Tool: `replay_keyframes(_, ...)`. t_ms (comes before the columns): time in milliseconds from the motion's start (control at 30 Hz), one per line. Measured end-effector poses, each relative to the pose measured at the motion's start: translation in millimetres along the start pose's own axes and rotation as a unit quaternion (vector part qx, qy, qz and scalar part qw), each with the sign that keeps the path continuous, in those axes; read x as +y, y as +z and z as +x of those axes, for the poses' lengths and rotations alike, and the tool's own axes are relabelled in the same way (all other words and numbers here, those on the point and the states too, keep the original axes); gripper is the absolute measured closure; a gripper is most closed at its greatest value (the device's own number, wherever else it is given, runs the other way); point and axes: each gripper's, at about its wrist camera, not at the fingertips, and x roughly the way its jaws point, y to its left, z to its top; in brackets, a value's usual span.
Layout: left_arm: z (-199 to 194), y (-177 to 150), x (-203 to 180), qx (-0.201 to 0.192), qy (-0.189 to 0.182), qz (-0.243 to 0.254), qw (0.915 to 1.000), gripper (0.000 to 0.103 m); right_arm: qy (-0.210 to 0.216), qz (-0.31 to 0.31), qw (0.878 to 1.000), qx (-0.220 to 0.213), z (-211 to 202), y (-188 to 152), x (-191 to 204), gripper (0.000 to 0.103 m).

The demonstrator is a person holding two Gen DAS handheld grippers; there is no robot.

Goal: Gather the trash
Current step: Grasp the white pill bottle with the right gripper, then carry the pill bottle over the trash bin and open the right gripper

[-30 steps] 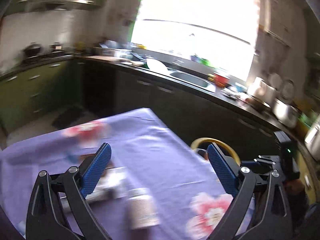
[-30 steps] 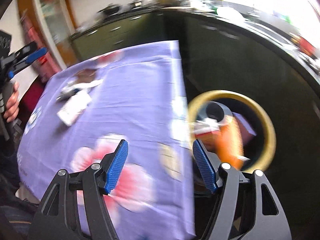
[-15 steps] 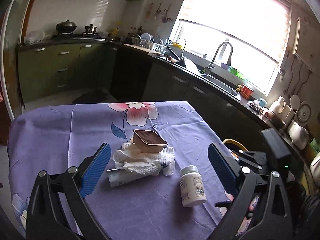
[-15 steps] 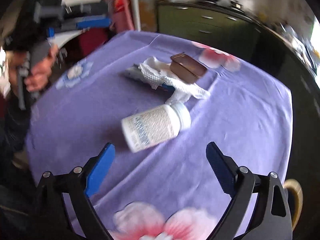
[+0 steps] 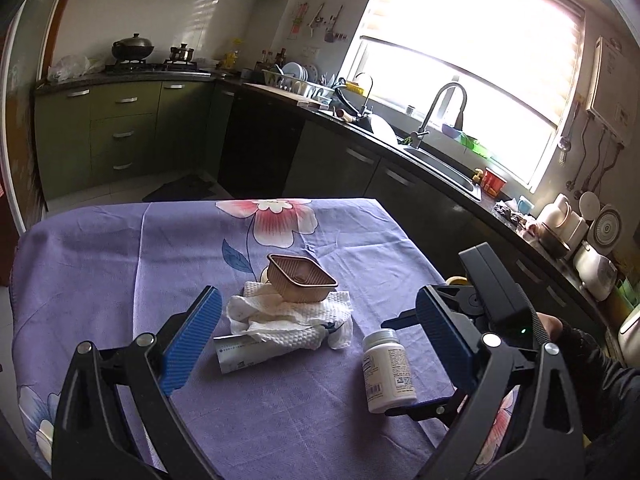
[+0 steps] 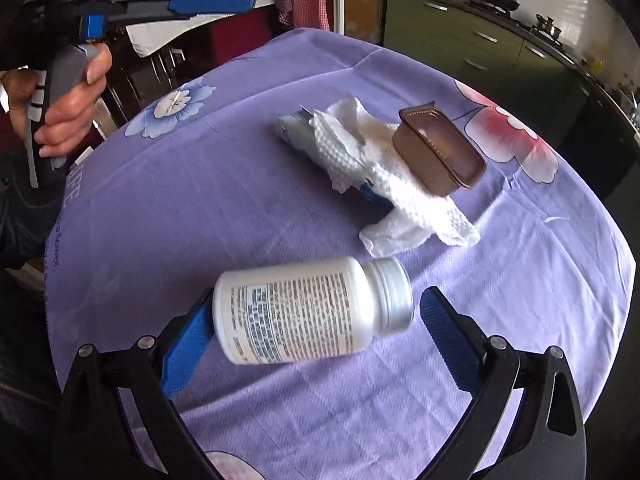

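Observation:
A white pill bottle (image 6: 304,312) lies on its side on the purple flowered tablecloth (image 6: 180,208). My right gripper (image 6: 316,300) points down over it with its jaws opening; the bottle lies between them, and the pad by the cap stands clear of it. Farther back, a crumpled paper towel (image 6: 400,200) covers a toothpaste tube (image 6: 294,132), with a brown plastic tray (image 6: 440,156) resting on the towel. My left gripper (image 5: 317,294) hovers wide open and holds nothing, short of the towel (image 5: 288,320), tube (image 5: 248,354) and tray (image 5: 300,280). The bottle (image 5: 386,372) lies to their right.
A yellow bin rim (image 5: 458,280) peeks past the table's right edge. Dark counters with a sink (image 5: 440,164) and green cabinets (image 5: 120,128) ring the room beyond. A hand (image 6: 68,108) grips the left tool's handle at the table's far-left side.
My right gripper swung from above the yellow-rimmed bin to the table, dropped close over the bottle and spread its jaws wider. The left gripper turned toward the trash pile, then stayed still.

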Motion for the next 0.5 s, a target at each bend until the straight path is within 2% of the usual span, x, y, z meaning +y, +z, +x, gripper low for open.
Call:
replay_keyframes(33,0.8,-0.5,0.1,0.001,0.000,0.000,1.0000,0.010,0.000,-0.001,1.000,0.003,0.4,0.2,1.7,0.007)
replay_keyframes(100,2.0,-1.2,-1.0,0.004,-0.002,0.003,1.0000,0.010,0.004,-0.002,1.000,0.009,3.8,1.0,2.8,0.017)
replay_keyframes(500,2.6,-1.7,-2.9,0.004,-0.004,0.008,1.0000,0.010,-0.014,0.042,0.999,-0.005,-12.1,-16.2,7.6,0.019)
